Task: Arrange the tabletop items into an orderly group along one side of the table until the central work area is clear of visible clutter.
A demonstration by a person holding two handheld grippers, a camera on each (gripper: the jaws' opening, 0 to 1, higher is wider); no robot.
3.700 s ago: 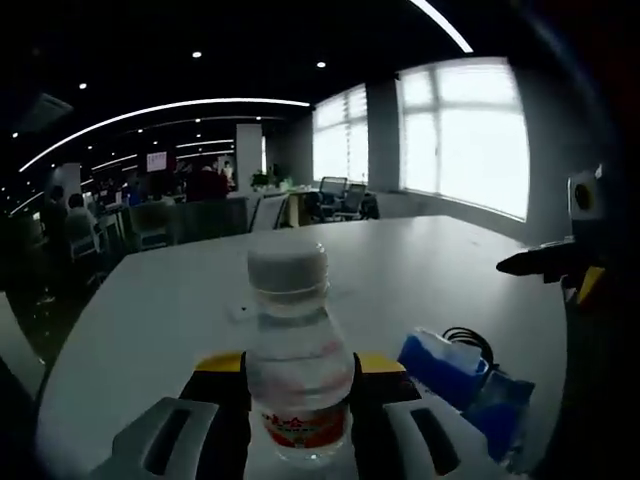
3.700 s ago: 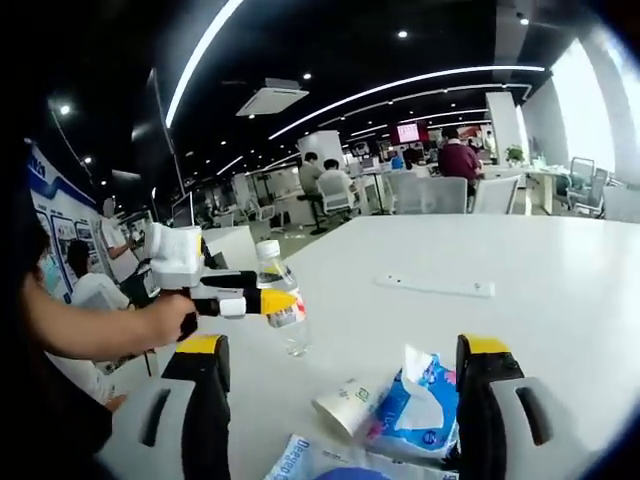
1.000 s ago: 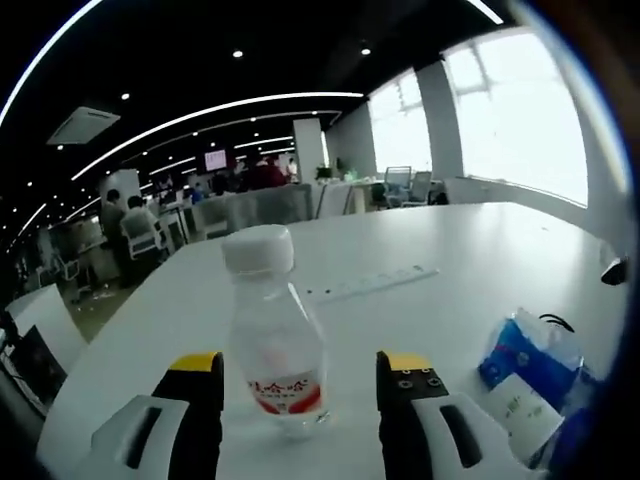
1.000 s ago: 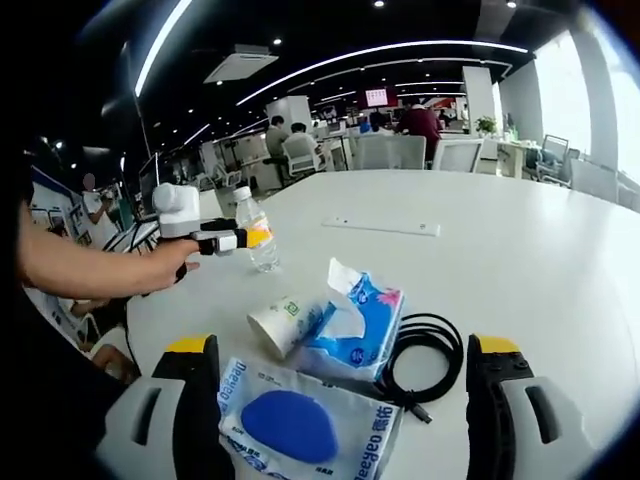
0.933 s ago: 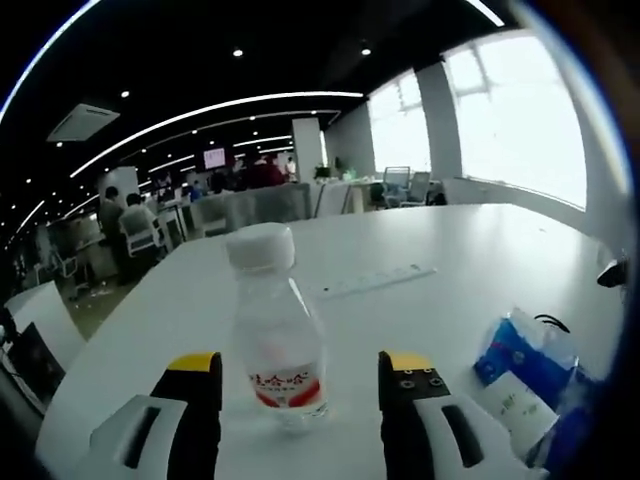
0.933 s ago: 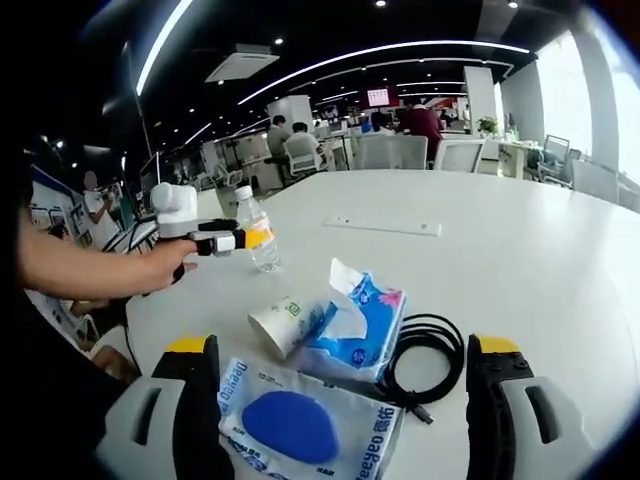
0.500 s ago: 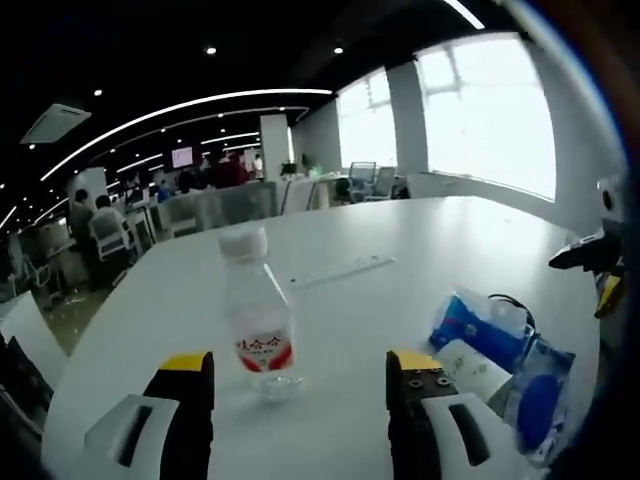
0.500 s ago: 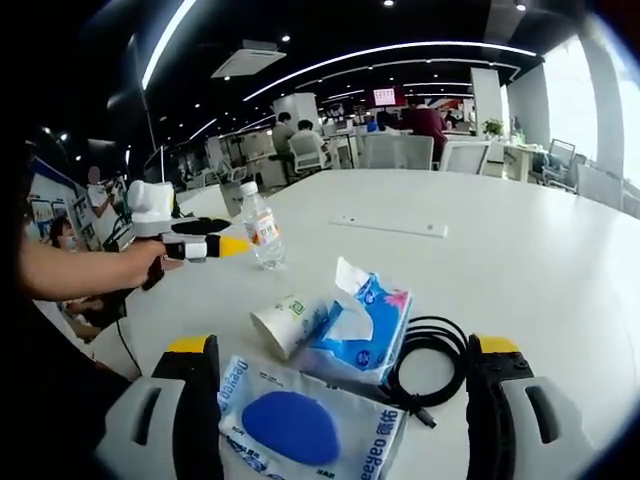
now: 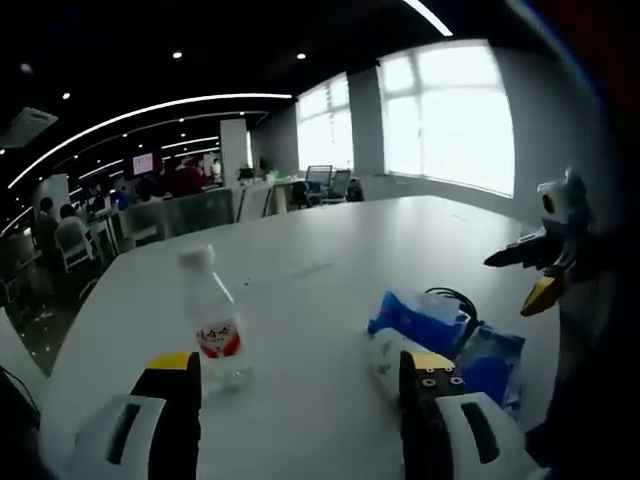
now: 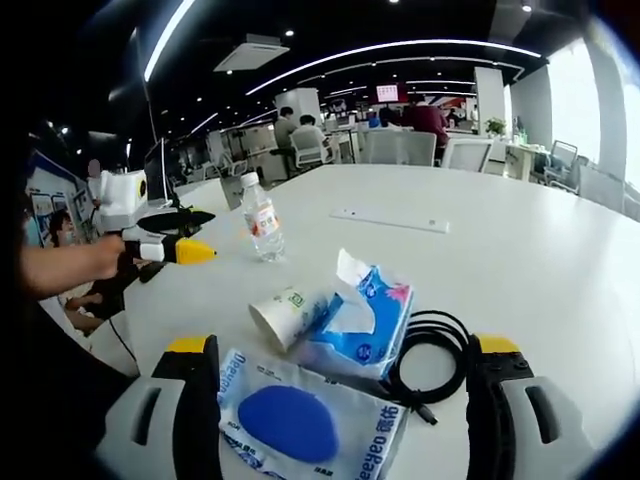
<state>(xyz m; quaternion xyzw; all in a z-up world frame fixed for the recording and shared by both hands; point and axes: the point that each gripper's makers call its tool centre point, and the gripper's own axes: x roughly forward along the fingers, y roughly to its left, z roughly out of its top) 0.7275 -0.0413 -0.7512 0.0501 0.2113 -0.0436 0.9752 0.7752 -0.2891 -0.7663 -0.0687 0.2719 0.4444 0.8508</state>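
Both the left gripper (image 10: 185,235) and right gripper (image 10: 340,400) hung released over the white table (image 10: 520,260), while the clear plastic water bottle with a red label (image 10: 263,228) stood upright near its edge, apart from the blue tissue pack (image 10: 365,315).

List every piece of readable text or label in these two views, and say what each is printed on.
Flat white-and-blue wipes packet: blue lettering along its edges, too distorted to read reliably.
Clear plastic water bottle, red-and-white label: characters too small.
White paper cup: small green mark, unreadable.
Blue tissue pack: print blurred.
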